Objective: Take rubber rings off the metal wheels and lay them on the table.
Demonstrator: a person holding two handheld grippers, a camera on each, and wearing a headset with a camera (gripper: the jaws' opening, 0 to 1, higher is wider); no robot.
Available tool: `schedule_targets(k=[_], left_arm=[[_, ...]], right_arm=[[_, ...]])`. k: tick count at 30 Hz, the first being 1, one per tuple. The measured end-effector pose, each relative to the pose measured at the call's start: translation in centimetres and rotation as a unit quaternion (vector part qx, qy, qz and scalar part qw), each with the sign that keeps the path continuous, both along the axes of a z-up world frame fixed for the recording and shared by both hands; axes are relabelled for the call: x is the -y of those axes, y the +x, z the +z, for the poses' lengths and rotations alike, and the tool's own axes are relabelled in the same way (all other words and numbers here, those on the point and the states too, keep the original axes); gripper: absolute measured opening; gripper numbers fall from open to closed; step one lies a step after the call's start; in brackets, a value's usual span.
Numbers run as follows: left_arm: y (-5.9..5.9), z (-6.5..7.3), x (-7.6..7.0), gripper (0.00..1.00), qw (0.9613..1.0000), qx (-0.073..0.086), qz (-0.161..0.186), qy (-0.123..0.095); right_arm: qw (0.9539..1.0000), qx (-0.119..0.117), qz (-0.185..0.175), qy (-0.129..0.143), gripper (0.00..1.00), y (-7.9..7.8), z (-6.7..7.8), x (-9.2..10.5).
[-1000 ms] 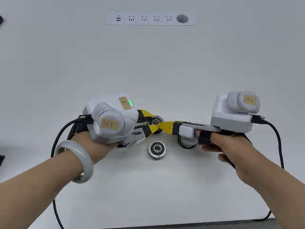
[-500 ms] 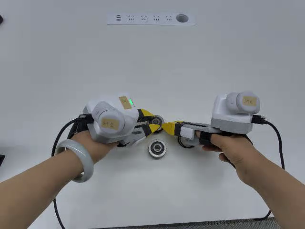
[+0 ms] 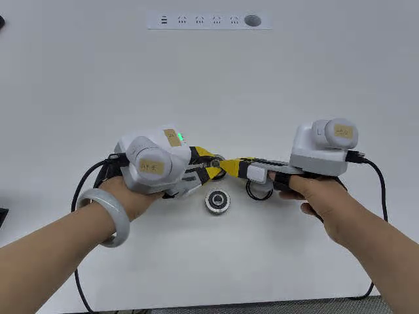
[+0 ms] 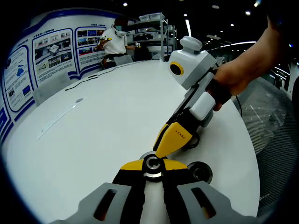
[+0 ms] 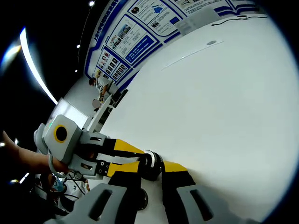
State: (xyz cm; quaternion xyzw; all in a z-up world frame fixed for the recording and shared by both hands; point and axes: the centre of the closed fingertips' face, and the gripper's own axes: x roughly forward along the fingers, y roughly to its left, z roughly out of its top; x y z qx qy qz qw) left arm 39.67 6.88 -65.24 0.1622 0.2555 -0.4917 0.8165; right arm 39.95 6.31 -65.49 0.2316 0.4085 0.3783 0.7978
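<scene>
A metal wheel (image 4: 153, 163) is clamped in the left gripper (image 3: 208, 171); its rubber ring (image 5: 159, 161) is pinched by the right gripper (image 5: 151, 168), both held level, tip to tip.

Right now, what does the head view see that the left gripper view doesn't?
The head view gives you the pale bracelet on the wearer's left wrist. The left gripper view gives you the wall posters and another person far behind the table. Both share the left gripper shut on a metal wheel, the right gripper with its yellow tip against that wheel, and a second wheel lying on the table.
</scene>
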Motion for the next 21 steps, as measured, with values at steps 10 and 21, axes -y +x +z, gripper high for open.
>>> schedule_targets(k=[10,21], left_arm=[[0.01,-0.03,0.04,0.13,1.0,0.0,0.0,-0.001],[-0.03,0.0,0.08,0.13,1.0,0.0,0.001,-0.003]], right_arm=[[0.9997,-0.019,-0.005,0.012,0.2,0.23,-0.42,-0.19],[0.9992,-0.034,-0.008,0.018,0.2,-0.02,-0.35,0.04]])
